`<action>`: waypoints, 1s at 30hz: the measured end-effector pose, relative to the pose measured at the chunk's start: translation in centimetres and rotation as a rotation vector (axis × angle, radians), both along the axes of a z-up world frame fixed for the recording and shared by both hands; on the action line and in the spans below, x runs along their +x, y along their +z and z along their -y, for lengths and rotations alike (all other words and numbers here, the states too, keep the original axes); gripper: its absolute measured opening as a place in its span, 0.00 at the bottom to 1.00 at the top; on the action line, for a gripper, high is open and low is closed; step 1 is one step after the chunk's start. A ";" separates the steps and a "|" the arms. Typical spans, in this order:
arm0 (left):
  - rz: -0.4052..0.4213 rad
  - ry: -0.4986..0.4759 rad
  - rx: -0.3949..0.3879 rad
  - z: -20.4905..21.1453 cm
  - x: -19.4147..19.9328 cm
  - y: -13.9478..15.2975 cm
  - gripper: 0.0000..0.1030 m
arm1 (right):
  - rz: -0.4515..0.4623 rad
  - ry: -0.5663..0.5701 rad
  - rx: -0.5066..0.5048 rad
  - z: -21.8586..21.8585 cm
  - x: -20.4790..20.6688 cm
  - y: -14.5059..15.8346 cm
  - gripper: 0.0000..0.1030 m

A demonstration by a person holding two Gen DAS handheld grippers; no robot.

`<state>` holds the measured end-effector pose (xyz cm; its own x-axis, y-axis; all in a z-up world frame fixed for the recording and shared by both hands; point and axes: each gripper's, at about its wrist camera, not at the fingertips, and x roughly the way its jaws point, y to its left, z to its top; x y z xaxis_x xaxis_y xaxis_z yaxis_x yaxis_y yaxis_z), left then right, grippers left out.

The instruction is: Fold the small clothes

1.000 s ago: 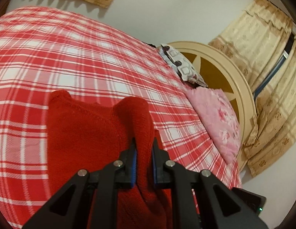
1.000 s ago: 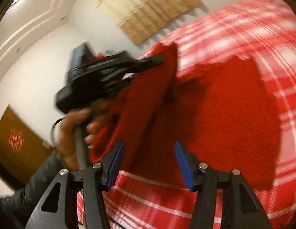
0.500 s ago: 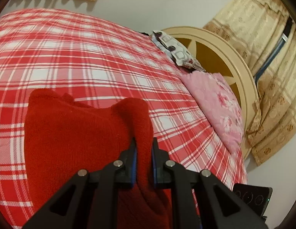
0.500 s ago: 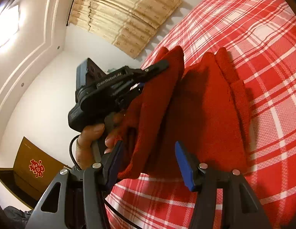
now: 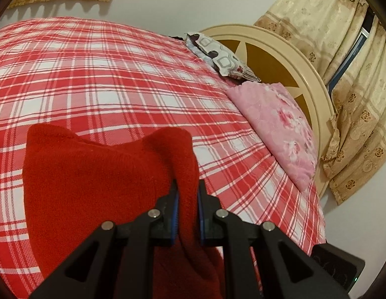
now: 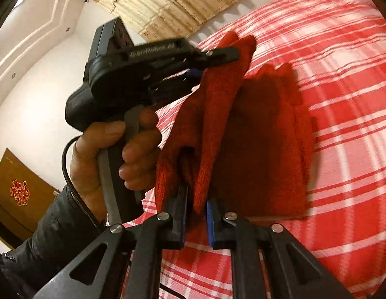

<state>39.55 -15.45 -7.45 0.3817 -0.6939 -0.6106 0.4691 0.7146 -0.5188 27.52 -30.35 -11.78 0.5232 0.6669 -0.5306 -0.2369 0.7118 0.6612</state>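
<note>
— Between the blue pads of the right gripper, at the lower centre of its own view, what sits?

— A lower edge of the red knitted garment. The jaws have just been closing and now stand narrow, pinching that hanging fold.

— And the left gripper?

— Its jaws stand narrow too, clamped on a thick fold of the same knit at the bottom centre of the left view. Seen from the right wrist, it holds the cloth up at the upper centre, with a hand round its grip at the left.

— Why hold it at two points?

— Likely so that part of the piece hangs as a sheet between them, ready to be laid over. The rest lies on the red and white checked bedspread.

— Beyond that?

— A pink flowered pillow at the right, against a cream round headboard.

— Anything unclear?

— Which kind of garment it is cannot be told; its lower part is cut off behind the black finger frames, and how many layers each grip takes is hidden.
</note>
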 end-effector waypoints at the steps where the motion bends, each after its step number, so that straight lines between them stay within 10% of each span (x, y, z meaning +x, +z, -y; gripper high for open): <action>1: -0.001 0.002 -0.004 0.2 0.1 0.0 0.12 | -0.002 -0.012 -0.006 0.6 -0.2 0.2 0.12; 12: -0.030 0.047 0.042 3.0 1.8 -3.2 0.13 | -0.107 -0.129 0.037 5.6 0.2 -3.6 0.12; 20: 0.116 -0.009 0.062 2.7 -1.9 -0.3 0.15 | -0.073 -0.244 0.024 8.4 -0.1 -4.0 0.07; 22: 0.157 0.014 0.101 1.4 -3.3 0.1 0.31 | -0.046 -0.277 0.019 9.1 -0.5 -3.5 0.07; 26: 0.228 0.078 0.157 -3.0 -6.7 -0.5 0.56 | 0.066 -0.311 0.007 8.6 -1.8 -0.8 0.54; 30: 0.248 0.137 0.227 -6.0 -8.3 -2.3 0.58 | 0.136 -0.219 -0.089 5.1 -1.2 1.3 0.60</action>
